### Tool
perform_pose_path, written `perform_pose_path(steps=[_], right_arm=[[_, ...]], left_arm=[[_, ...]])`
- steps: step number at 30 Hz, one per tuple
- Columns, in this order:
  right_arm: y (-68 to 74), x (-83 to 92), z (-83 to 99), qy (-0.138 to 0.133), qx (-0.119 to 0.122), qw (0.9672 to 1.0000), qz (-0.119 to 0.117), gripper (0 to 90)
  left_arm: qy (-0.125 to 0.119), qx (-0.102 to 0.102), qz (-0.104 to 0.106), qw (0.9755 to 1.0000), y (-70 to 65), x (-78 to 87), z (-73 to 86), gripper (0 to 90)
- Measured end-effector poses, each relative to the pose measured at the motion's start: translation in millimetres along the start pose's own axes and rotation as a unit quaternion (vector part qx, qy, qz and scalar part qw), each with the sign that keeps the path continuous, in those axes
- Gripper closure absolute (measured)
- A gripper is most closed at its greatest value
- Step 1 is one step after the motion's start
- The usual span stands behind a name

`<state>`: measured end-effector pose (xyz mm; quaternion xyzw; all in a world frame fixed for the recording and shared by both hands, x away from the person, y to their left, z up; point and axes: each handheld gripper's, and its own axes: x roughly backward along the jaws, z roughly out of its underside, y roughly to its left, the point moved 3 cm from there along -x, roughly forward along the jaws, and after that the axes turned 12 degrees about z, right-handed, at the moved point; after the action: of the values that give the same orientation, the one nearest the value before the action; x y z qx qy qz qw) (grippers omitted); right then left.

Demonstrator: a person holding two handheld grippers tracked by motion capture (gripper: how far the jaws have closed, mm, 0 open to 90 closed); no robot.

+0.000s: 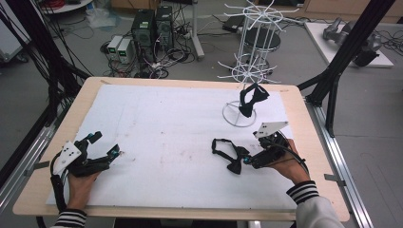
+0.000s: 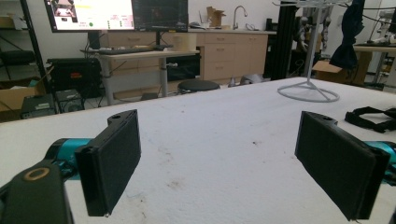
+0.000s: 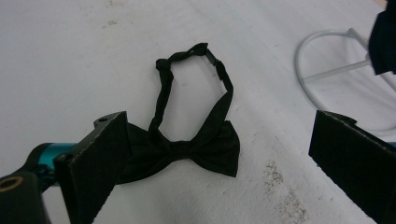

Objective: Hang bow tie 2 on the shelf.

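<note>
Right tongs spread over one bow tie.

Plainly a robotics lab or research workshop. Told by desktop computer towers standing on the grey floor beyond the table's far edge amid tangled cables, black aluminium framing at the table's right side, wall monitors above a height-adjustable desk, wooden cabinets with a sink tap, cardboard boxes.
</note>
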<state>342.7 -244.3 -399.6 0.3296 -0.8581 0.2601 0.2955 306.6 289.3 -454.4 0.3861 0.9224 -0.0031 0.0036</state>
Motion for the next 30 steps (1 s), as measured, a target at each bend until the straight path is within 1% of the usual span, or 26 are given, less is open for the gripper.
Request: perform_pose_path(steps=[4, 7, 10, 11, 13, 16, 18, 21, 26, 30], right_arm=[[2.0, -3.8, 0.7, 0.015, 0.005, 0.9999, -0.006, 4.9], [2.9, -7.5, 0.5, 0.025, 0.017, 0.9995, -0.01, 4.9], [4.3, -10.7, -0.1, 0.035, 0.02, 0.9991, -0.013, 4.9], [4.6, -12.4, -0.3, 0.04, 0.028, 0.9987, -0.013, 4.9], [5.7, -15.1, -0.5, 0.051, 0.034, 0.998, -0.014, 4.9], [7.5, -19.3, -0.9, 0.063, 0.038, 0.9971, -0.018, 4.9], [8.5, -22.7, -0.9, 0.071, 0.045, 0.9963, -0.019, 4.9], [11.0, -27.2, -1.2, 0.078, 0.05, 0.9954, -0.023, 4.9], [14.7, -33.4, -1.5, 0.098, 0.064, 0.9929, -0.022, 4.9], [16.6, -36.8, -2.6, 0.108, 0.078, 0.9908, -0.023, 5.0]], left_arm=[[0.0, 0.0, 0.0, 1.0, 0.0, 0.0, 0.0, 14.7], [0.001, 0.0, 0.0, 1.0, 0.0, 0.0, 0.0, 14.7], [0.0, 0.001, 0.0, 1.0, -0.4, 0.0, 0.1, 14.7], [-0.001, 0.002, 0.0, 1.0, -0.5, -0.1, 0.1, 14.7], [0.0, 0.001, 0.0, 1.0, -0.4, 0.0, 0.1, 14.7], [0.0, 0.0, 0.001, 1.0, -0.1, 0.0, 0.0, 14.7], [0.0, 0.0, 0.001, 1.0, -0.1, 0.0, 0.0, 14.7], [0.001, 0.0, 0.001, 1.0, -0.1, 0.0, 0.0, 14.7], [0.0, 0.0, 0.001, 1.0, -0.3, -0.2, 0.0, 14.7], [0.001, -0.001, 0.001, 1.0, -0.2, -0.1, 0.1, 14.7]])
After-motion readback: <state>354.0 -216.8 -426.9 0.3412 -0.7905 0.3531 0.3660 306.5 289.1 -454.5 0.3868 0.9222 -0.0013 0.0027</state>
